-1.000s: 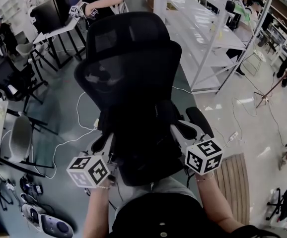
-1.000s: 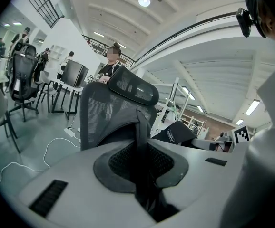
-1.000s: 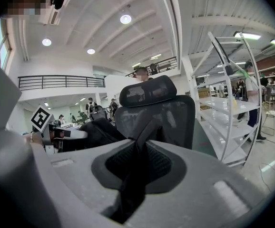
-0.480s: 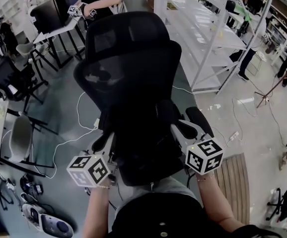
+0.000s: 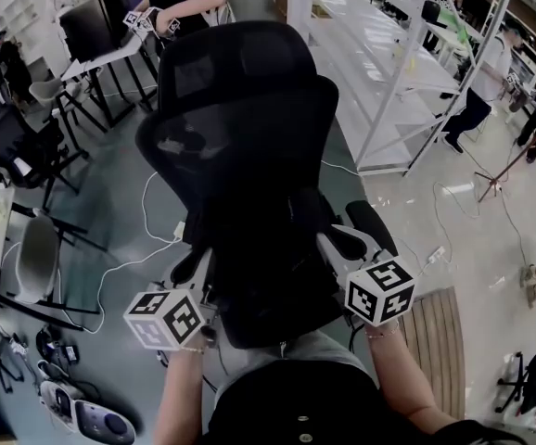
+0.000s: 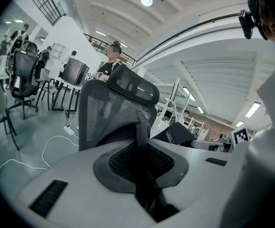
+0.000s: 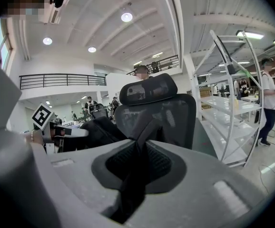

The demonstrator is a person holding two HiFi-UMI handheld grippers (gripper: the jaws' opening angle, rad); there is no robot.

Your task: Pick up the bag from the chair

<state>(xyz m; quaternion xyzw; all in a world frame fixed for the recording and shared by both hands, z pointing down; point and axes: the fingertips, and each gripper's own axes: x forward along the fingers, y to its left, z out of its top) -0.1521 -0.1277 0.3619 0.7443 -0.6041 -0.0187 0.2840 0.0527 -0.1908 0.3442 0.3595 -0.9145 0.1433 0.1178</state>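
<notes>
The bag [image 5: 270, 265] and mesh chair [image 5: 240, 128] are black, the shelves [image 5: 379, 58] white.

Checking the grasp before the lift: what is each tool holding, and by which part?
The black bag, by its straps. The left tool is shut on a dark strap; the right tool is likewise shut on a strap.

The head camera looked steeply down, close over the black chair [image 5: 240, 128]. Each gripper camera sat low and looked forward and up. All three saw the chair's back.
</notes>
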